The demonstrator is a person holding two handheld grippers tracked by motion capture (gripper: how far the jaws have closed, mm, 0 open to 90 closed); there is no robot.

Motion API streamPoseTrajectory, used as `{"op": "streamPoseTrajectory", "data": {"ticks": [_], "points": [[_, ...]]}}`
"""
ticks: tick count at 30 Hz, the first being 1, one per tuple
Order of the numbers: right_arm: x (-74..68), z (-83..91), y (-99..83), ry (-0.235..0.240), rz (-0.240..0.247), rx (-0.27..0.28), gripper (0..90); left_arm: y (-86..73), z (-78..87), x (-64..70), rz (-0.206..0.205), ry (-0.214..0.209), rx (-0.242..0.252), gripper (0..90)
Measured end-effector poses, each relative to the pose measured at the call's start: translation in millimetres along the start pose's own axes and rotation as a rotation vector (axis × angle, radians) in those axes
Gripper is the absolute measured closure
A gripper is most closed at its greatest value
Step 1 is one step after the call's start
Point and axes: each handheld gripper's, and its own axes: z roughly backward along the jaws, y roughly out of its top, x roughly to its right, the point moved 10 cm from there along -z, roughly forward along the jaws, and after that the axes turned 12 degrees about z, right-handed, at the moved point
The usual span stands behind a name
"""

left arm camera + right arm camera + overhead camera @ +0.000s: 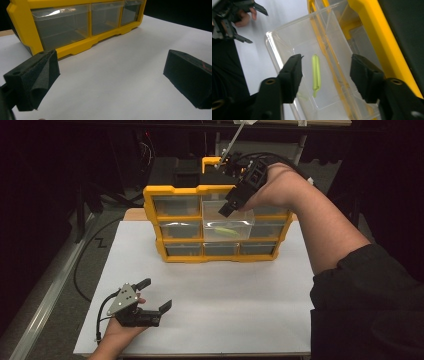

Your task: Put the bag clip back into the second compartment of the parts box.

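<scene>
A yellow-green strip [316, 75] lies in the pulled-out clear drawer [287, 37] of the yellow organiser [150, 200]; the right claw [325, 75] hovers released above it; the left claw [156, 295] rests released on the near-left bench [240, 305]; no legible writing.

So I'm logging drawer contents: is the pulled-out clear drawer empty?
Not empty: the clear plastic drawer holds one slim yellow-green piece on its floor.

Right tool [226, 209] open above pulled-out clear drawer [228, 226] of yellow organizer [152, 215], left tool [156, 295] open on white table [240, 290]
</scene>
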Motion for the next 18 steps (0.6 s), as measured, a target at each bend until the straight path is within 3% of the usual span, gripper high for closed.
{"op": "streamPoseTrajectory", "data": {"ticks": [9,18], "points": [[-6.9,16.9,-10.0,-0.020,-0.018,-0.001,37.5,-0.2,-0.2,-0.3,-0.001,0.002,-0.001,1.6],[-22.9,33.0,-33.2,-0.043,-0.042,-0.019,34.4,-0.2,-0.8,-0.1,-0.007,0.003,-0.001,1.6]]}}
